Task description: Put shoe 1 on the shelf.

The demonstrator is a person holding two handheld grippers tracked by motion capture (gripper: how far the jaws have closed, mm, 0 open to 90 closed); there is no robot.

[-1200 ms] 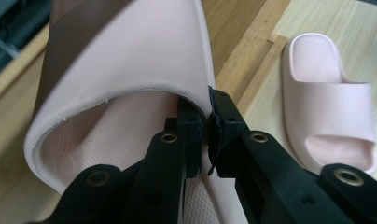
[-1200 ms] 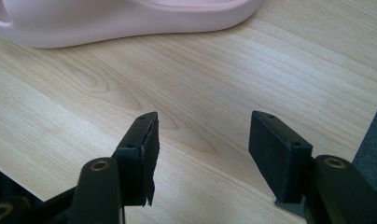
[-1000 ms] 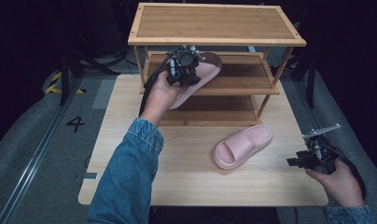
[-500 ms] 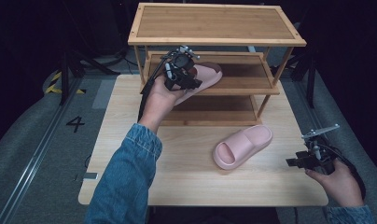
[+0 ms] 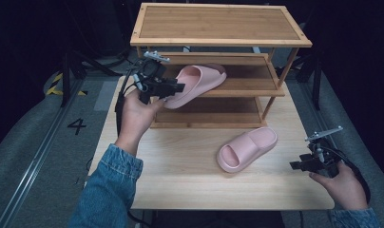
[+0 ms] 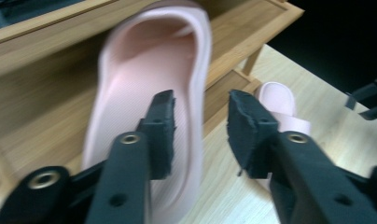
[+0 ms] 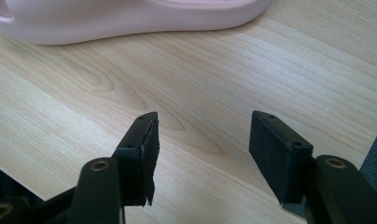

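Observation:
One pink slipper (image 5: 199, 80) lies on the middle shelf of a wooden rack (image 5: 218, 23), its heel end sticking out past the shelf's front. My left gripper (image 5: 178, 88) is at that heel end. In the left gripper view the jaws (image 6: 200, 112) stand open astride the blurred slipper's (image 6: 144, 93) rim. The second pink slipper (image 5: 247, 148) rests on the table, also seen past the jaws (image 6: 280, 105). My right gripper (image 5: 297, 166) hovers open near the table's right front corner, with the slipper (image 7: 130, 18) ahead of its fingertips (image 7: 203, 135).
The rack has a top shelf, a middle shelf and a low shelf (image 5: 209, 111) and stands at the back of the light wood table (image 5: 180, 190). Dark floor with a painted 4 (image 5: 77, 126) lies to the left.
My left gripper has drawn back to the left and toward the person, and its jaws have parted. The slipper stays on the middle shelf. The right gripper has not moved.

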